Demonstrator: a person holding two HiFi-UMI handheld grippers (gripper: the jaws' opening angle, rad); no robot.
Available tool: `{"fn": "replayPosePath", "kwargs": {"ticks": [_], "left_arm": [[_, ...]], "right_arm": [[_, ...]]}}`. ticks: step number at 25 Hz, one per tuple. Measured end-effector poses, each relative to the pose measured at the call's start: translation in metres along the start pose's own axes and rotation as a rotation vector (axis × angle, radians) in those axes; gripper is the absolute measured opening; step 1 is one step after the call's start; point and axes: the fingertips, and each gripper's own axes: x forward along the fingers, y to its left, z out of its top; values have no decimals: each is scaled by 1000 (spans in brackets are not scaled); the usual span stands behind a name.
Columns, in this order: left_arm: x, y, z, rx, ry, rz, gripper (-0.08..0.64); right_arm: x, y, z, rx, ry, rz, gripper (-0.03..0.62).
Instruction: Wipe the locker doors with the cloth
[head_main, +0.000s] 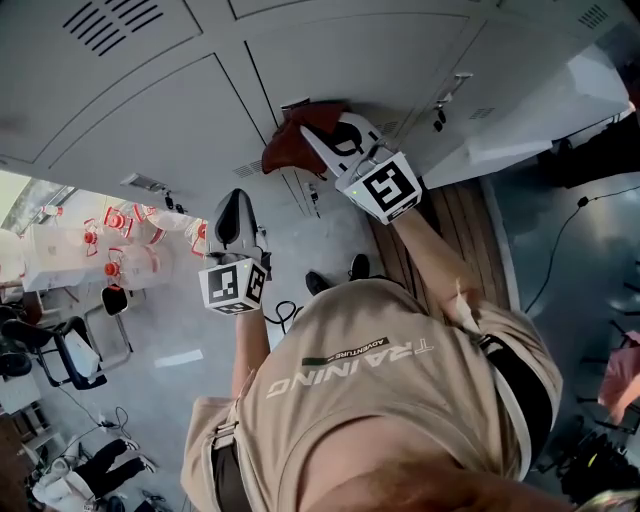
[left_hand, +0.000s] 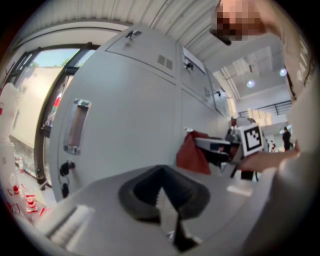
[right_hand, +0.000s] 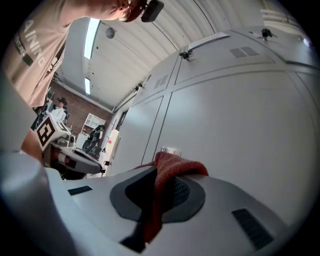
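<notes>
Red cloth (right_hand: 172, 167): soft knit, pinched in right tool (right_hand: 165, 192), against smooth grey locker door (right_hand: 240, 125).
Left tool (left_hand: 162, 192): pressed together, empty.

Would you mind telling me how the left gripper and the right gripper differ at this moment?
The left gripper has its jaws shut on nothing; the right gripper is clamped on the red cloth. The right gripper reaches up to the locker door and holds the red cloth at its face, while the left gripper sits back, short of the lockers. Both point toward the lockers.
</notes>
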Motion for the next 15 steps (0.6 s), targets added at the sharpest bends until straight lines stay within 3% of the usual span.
{"fn": "replayPosePath", "kwargs": {"ticks": [5, 8, 15], "left_arm": [[-9, 6, -6, -3, 12, 19, 5], [-15, 10, -8, -3, 17, 34, 5], [-22, 5, -18, -6, 44, 34, 5]], "right_arm": [[-5, 11, -48, 125, 18, 37, 29], [-8, 17, -67, 132, 24, 52, 29], [-11, 44, -176, 193, 294, 85, 29]]}}
